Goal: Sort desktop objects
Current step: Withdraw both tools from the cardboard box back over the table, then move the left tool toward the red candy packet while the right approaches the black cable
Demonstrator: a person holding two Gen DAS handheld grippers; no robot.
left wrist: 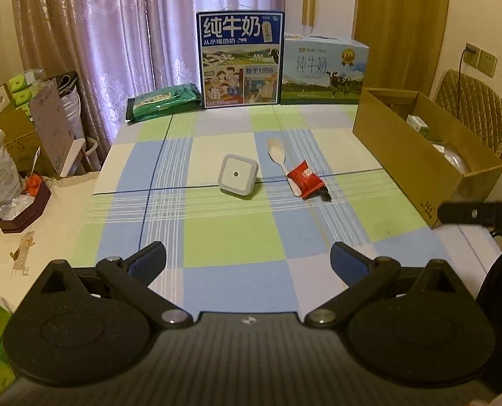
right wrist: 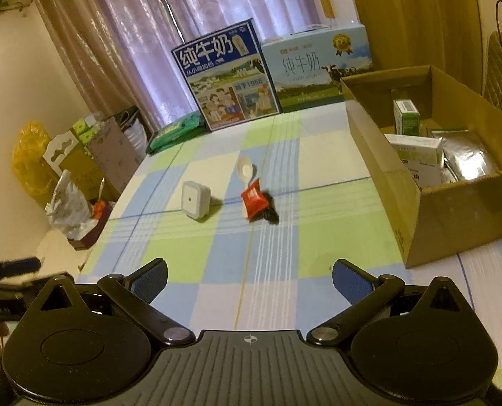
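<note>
On the checked tablecloth lie a white square night light [left wrist: 238, 176] [right wrist: 195, 200], a white plastic spoon [left wrist: 279, 159] [right wrist: 245, 168] and a red snack packet [left wrist: 305, 178] [right wrist: 255, 199] resting across the spoon's handle. A brown cardboard box [left wrist: 406, 155] [right wrist: 430, 216] stands at the right, holding small cartons and a silver pouch. My left gripper [left wrist: 248, 261] is open above the near part of the table, well short of the objects. My right gripper [right wrist: 249, 274] is open too, nothing between its fingers, near the box's front corner.
Two milk cartons [left wrist: 240, 61] [left wrist: 323, 69] stand at the table's far edge with a green packet [left wrist: 164, 100] beside them. Left of the table are stacked boxes, bags and a dark tray [left wrist: 24, 209]. A chair [left wrist: 477, 111] sits behind the box.
</note>
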